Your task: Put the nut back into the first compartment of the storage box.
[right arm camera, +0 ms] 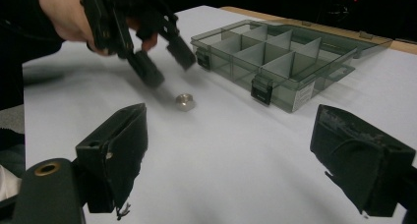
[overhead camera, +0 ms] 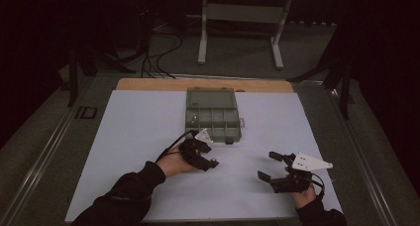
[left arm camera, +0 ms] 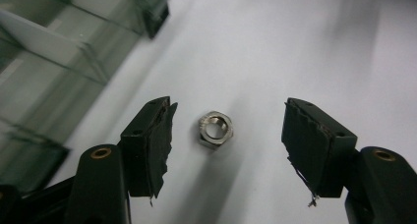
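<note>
Compartment box (right arm camera: 275, 62) just beside nut (right arm camera: 185, 101); apart.

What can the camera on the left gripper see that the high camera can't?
The left gripper view alone shows the small hex nut lying on the white sheet between its parted pads, untouched. The high view alone shows the right gripper, open, the person's sleeves and the floor cables. Both show the clear compartment box and the white sheet.
</note>
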The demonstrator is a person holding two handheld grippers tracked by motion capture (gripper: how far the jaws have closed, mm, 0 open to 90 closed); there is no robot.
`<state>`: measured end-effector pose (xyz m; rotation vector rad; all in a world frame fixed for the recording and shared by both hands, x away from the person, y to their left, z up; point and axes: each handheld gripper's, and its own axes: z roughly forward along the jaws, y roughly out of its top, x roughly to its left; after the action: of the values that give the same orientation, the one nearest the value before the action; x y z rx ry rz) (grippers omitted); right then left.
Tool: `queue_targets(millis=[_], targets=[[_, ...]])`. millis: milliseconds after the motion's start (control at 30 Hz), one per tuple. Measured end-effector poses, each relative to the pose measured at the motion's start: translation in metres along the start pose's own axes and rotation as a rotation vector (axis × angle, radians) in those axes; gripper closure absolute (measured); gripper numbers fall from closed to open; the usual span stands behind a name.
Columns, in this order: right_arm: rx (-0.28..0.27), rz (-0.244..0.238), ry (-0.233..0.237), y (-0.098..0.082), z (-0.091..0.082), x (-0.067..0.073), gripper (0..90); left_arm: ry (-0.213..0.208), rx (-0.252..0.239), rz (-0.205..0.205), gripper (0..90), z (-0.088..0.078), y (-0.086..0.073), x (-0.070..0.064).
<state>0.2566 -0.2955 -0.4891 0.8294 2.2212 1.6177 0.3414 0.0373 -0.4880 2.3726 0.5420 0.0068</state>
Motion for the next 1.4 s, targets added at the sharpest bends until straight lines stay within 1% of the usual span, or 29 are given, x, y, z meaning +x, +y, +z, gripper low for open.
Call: queue_targets(millis=[33,100,133,267,367,400,433,500,533,633,667,700,767,800,867,933,1000,1033,1067,1100,1133,1233,1267,1300,1333,1367,1400], targets=[[0.001,0.000,-0.001,0.000,0.000,0.000,14.3,-0.005,0.007,0.004,37.9,0.003,-0.001,-0.001],[0.001,0.000,-0.002,0.000,0.000,0.000,14.3,0.002,0.025,0.020,39.4,0.010,-0.001,-0.004],[0.001,0.000,-0.001,0.000,0.000,0.000,14.3,0.003,0.033,0.034,42.3,0.012,-0.001,-0.004],[-0.001,-0.002,-0.003,0.000,-0.001,0.000,14.3,0.037,0.065,0.084,47.6,0.018,-0.001,-0.009],[-0.001,0.000,-0.004,0.000,-0.001,0.000,14.3,0.058,0.080,0.097,51.3,0.021,0.000,-0.009],[0.000,-0.002,-0.003,0.000,-0.001,0.000,14.3,0.066,0.099,0.108,53.0,0.021,0.000,-0.009],[0.000,-0.002,-0.003,0.000,0.000,0.000,14.3,0.073,0.106,0.115,54.7,0.022,-0.001,-0.009],[0.000,-0.003,-0.003,0.000,0.000,0.000,14.3,0.076,0.099,0.104,56.2,0.024,-0.002,-0.009],[0.000,-0.003,-0.003,0.000,0.000,0.000,14.3,0.081,0.097,0.105,56.9,0.024,-0.002,-0.009],[0.000,-0.001,-0.005,0.000,-0.001,0.000,14.3,0.102,0.088,0.091,63.5,0.024,-0.003,-0.008],[0.001,0.001,-0.006,0.000,0.000,0.000,14.3,0.106,0.091,0.088,67.8,0.024,-0.002,-0.008],[0.002,0.002,-0.006,0.000,0.000,0.000,14.3,0.108,0.097,0.089,69.2,0.024,-0.002,-0.008],[0.003,0.000,-0.007,0.000,0.000,0.000,14.3,0.121,0.108,0.106,69.7,0.024,0.000,-0.010],[0.003,0.000,-0.007,0.000,0.000,0.000,14.3,0.128,0.111,0.102,69.8,0.024,0.001,-0.011],[0.000,0.001,-0.007,0.000,-0.001,0.000,14.3,0.143,0.109,0.107,69.8,0.024,0.001,-0.013],[0.000,0.003,-0.006,0.000,-0.001,0.000,14.3,0.142,0.111,0.099,69.9,0.023,0.002,-0.012],[0.000,0.001,-0.007,0.000,-0.001,0.000,14.3,0.136,0.088,0.074,69.9,0.017,0.004,-0.007],[-0.001,0.002,-0.007,0.000,-0.001,0.000,14.3,0.141,0.083,0.067,69.9,0.014,0.005,-0.006],[-0.001,0.002,-0.007,0.000,-0.001,0.000,14.3,0.146,0.066,0.063,69.9,0.009,0.007,-0.004],[-0.001,0.002,-0.008,0.000,-0.001,-0.001,14.3,0.146,0.066,0.063,69.9,0.009,0.007,-0.004],[-0.001,0.004,-0.007,0.000,-0.001,-0.001,14.3,0.152,0.042,0.045,69.9,-0.002,0.011,0.001],[-0.001,0.006,-0.005,0.000,0.000,-0.001,14.3,0.172,-0.007,0.016,69.9,-0.018,0.019,0.007],[-0.001,0.007,-0.004,0.000,0.000,-0.001,14.3,0.188,-0.017,0.017,69.9,-0.024,0.022,0.010],[0.000,0.004,-0.005,0.000,0.000,0.000,14.3,0.194,-0.034,0.006,69.9,-0.029,0.025,0.013],[-0.001,0.003,-0.005,0.000,0.000,0.000,14.3,0.199,-0.038,0.002,69.9,-0.036,0.028,0.017],[0.000,0.003,-0.005,0.000,0.000,0.000,14.3,0.219,-0.052,-0.007,69.9,-0.041,0.030,0.021],[0.000,0.003,-0.005,0.000,0.000,0.000,14.3,0.226,-0.060,-0.016,69.9,-0.046,0.033,0.025]])
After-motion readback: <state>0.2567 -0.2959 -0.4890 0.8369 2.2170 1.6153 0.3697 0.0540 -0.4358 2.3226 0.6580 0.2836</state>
